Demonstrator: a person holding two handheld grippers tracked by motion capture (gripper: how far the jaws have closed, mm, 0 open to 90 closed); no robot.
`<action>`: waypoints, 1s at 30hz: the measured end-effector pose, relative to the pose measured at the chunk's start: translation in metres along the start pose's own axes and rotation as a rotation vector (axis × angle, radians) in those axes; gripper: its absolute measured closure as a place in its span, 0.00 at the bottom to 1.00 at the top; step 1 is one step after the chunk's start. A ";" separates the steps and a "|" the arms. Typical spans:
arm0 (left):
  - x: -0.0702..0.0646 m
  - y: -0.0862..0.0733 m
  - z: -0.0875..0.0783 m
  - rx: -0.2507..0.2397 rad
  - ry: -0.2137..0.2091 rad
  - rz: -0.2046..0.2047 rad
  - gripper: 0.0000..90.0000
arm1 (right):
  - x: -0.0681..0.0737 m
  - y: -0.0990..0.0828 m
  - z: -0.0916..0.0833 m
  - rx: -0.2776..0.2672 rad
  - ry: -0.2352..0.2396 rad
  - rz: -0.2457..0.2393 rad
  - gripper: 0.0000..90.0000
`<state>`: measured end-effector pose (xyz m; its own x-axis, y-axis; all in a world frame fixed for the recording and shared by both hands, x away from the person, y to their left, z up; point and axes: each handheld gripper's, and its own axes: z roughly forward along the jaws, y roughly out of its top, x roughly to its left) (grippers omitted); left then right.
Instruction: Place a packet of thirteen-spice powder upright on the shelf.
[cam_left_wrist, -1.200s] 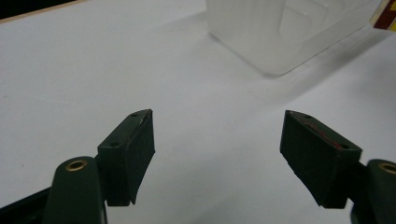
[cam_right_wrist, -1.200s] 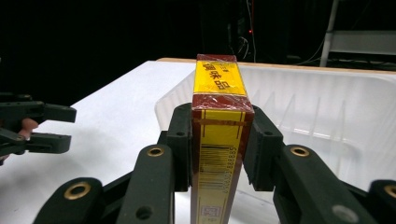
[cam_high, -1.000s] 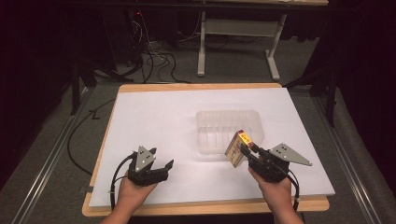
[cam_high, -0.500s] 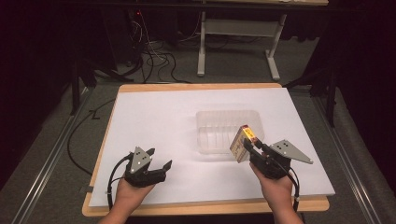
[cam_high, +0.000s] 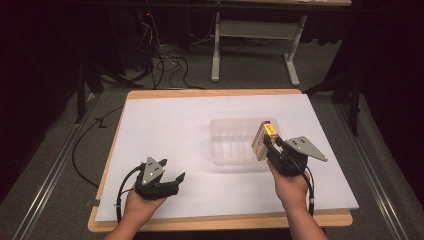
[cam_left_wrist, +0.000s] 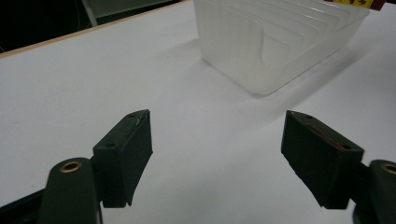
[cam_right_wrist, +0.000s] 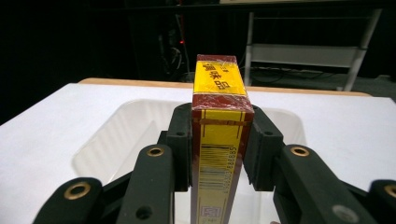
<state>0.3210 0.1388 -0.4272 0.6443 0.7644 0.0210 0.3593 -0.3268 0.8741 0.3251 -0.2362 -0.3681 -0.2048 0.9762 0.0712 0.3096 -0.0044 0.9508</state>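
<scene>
A red and yellow box (cam_right_wrist: 219, 140) stands upright between the pads of my right gripper (cam_right_wrist: 219, 144), which is shut on it. In the high view the box (cam_high: 263, 138) hangs over the right end of a clear plastic tray (cam_high: 227, 127), held by the right gripper (cam_high: 272, 147). The tray (cam_right_wrist: 126, 126) lies just beyond and below the box, with ribbed dividers inside (cam_left_wrist: 280, 32). My left gripper (cam_high: 175, 181) rests low at the front left of the white table top, open, with nothing between its pads (cam_left_wrist: 128, 149).
The white sheet (cam_high: 165, 130) covers a wooden table with its edge (cam_high: 220, 220) at the front. Cables (cam_high: 165, 65) and a metal table frame (cam_high: 252, 35) are on the floor behind. A rail (cam_high: 45, 185) runs along the left.
My right gripper has carried the box up and away from me, from the tray's near right corner to above its right end. The left gripper has kept still.
</scene>
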 end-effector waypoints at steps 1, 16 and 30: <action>0.000 0.000 0.000 0.000 -0.001 0.000 0.28 | -0.001 0.001 0.002 -0.003 -0.011 -0.002 0.76; -0.001 0.000 -0.001 0.003 0.006 0.013 0.29 | 0.005 0.013 0.036 -0.013 -0.103 -0.008 0.76; -0.004 0.000 -0.001 0.006 -0.004 0.038 0.29 | 0.015 0.012 0.059 -0.009 -0.167 0.000 0.76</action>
<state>0.3181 0.1362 -0.4269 0.6602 0.7493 0.0519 0.3386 -0.3587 0.8699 0.3804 -0.2092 -0.3739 -0.0478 0.9986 0.0211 0.3016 -0.0057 0.9534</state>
